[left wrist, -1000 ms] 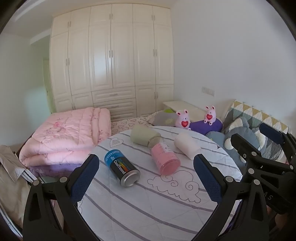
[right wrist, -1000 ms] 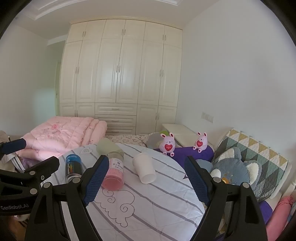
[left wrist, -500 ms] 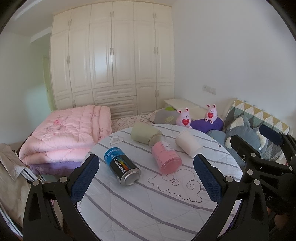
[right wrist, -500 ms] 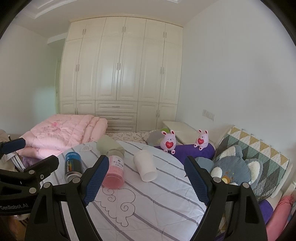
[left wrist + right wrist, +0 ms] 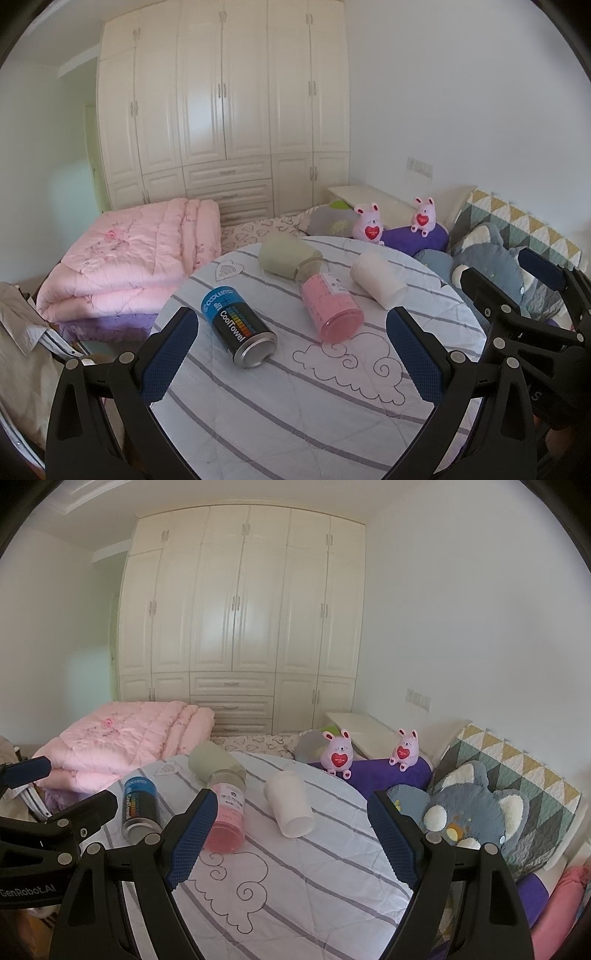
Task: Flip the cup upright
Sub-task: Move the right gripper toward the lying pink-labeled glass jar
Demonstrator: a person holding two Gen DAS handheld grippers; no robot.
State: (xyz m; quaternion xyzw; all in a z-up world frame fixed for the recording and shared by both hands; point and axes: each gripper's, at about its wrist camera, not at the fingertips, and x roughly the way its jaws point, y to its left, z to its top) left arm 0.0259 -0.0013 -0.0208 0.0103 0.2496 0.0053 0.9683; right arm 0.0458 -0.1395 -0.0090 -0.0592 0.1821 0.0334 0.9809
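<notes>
Several cups lie on their sides on a round table with a striped white cloth point(image 5: 295, 406) point(image 5: 314, 886). A black and blue can-shaped cup point(image 5: 238, 326) point(image 5: 140, 806) lies at the left. A pink cup point(image 5: 330, 308) point(image 5: 227, 818) lies in the middle, a pale green cup point(image 5: 286, 256) point(image 5: 214, 762) behind it, and a white cup point(image 5: 376, 278) point(image 5: 290, 803) at the right. My left gripper point(image 5: 291, 354) is open and empty, held in front of the can and the pink cup. My right gripper point(image 5: 291, 838) is open and empty, in front of the white cup.
A folded pink quilt point(image 5: 129, 254) lies on the bed to the left. Two pink plush rabbits point(image 5: 338, 751) sit on a purple cushion behind the table. A grey plush pillow point(image 5: 476, 812) and a patterned cushion are to the right. White wardrobes point(image 5: 240, 627) fill the far wall.
Both grippers have risen slightly, so the table and cups sit lower in both views. Nothing was taken hold of and the cups have not moved.
</notes>
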